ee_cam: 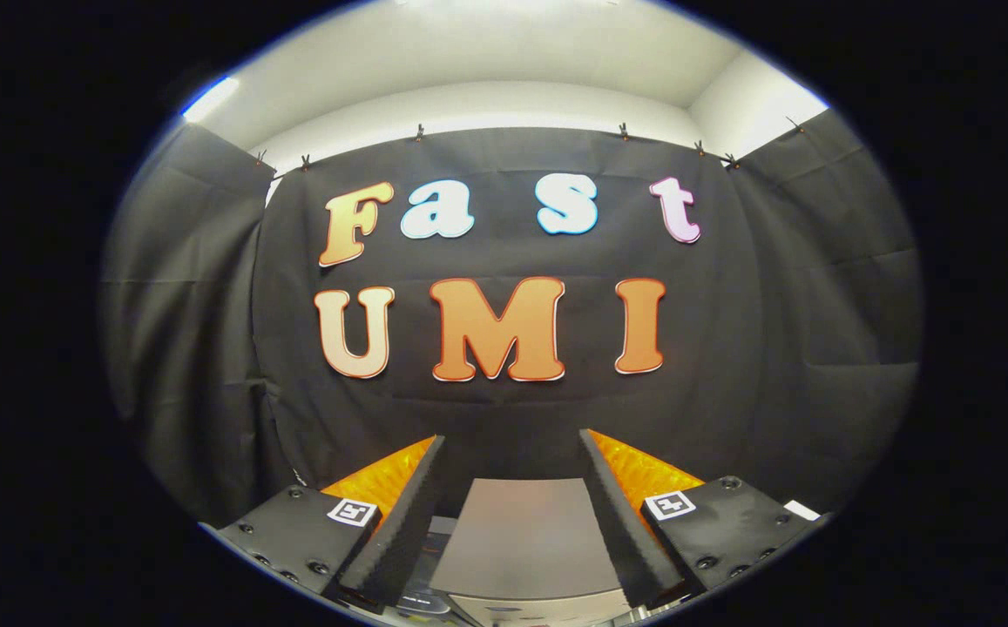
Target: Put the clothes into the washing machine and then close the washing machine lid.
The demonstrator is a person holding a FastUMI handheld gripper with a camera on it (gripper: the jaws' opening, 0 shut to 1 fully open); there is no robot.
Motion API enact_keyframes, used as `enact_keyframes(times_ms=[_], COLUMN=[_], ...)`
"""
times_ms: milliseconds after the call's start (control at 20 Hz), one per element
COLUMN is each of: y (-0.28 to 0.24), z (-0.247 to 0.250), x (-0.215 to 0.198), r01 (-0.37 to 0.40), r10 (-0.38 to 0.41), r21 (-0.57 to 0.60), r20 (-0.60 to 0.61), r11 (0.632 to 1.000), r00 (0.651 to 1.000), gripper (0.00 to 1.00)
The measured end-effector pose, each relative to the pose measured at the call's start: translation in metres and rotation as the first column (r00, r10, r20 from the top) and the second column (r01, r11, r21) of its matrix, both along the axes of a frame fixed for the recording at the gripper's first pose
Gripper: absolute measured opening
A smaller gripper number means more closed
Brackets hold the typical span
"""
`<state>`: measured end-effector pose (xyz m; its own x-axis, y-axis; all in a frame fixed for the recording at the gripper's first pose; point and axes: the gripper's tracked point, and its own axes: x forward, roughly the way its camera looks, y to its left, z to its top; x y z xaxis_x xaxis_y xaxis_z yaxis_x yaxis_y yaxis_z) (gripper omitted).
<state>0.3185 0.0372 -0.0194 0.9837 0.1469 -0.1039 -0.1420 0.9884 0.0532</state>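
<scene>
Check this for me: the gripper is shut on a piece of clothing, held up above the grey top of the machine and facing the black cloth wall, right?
Not quite. In the gripper view the gripper is open, its fingers spread apart with nothing between them. The rest stands: it is above the machine's grey top and faces the black cloth wall.

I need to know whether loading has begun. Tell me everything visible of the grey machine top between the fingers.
The grey machine top looks like a flat, smooth, matt panel, seen from above and running away toward the booth wall. It lies between and below the open gripper, whose fingers touch nothing. Nothing rests on its visible part, and no clothes are seen.
</scene>
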Motion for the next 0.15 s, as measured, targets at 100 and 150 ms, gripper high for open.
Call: enact_keyframes(times_ms=[100, 150], y=[-0.023, -0.032], z=[0.005, 0.009], x=[-0.01, -0.016], r01=[0.009, 0.009], r10=[-0.009, -0.009], r21=[0.002, 0.006], r20=[0.011, 0.011], r11=[1.0, 1.0], r00=[1.0, 1.0], gripper=[0.96, 0.96])
